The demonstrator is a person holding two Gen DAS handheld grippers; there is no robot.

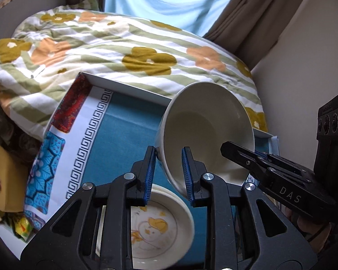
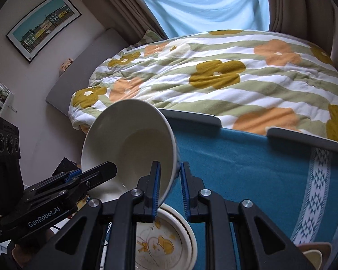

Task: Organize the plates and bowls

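Observation:
A plain cream bowl (image 1: 205, 132) is held tilted in the air, its mouth facing the cameras; it also shows in the right wrist view (image 2: 128, 144). My left gripper (image 1: 169, 175) straddles the bowl's left rim, jaws shut on it. My right gripper (image 2: 170, 189) straddles the opposite rim, jaws shut on it; it shows in the left wrist view (image 1: 241, 155). Below the bowl a stack of cream plates with a yellow flower drawing (image 1: 155, 227) sits on the blue cloth (image 1: 128, 130), and appears in the right wrist view (image 2: 162, 243).
The blue cloth lies in a tray with a grey rim (image 2: 191, 115) on a bed with a flowered quilt (image 2: 214, 74). A patterned box (image 1: 56, 139) and a yellow box (image 1: 6, 180) stand left. More crockery (image 2: 315, 254) sits at the lower right.

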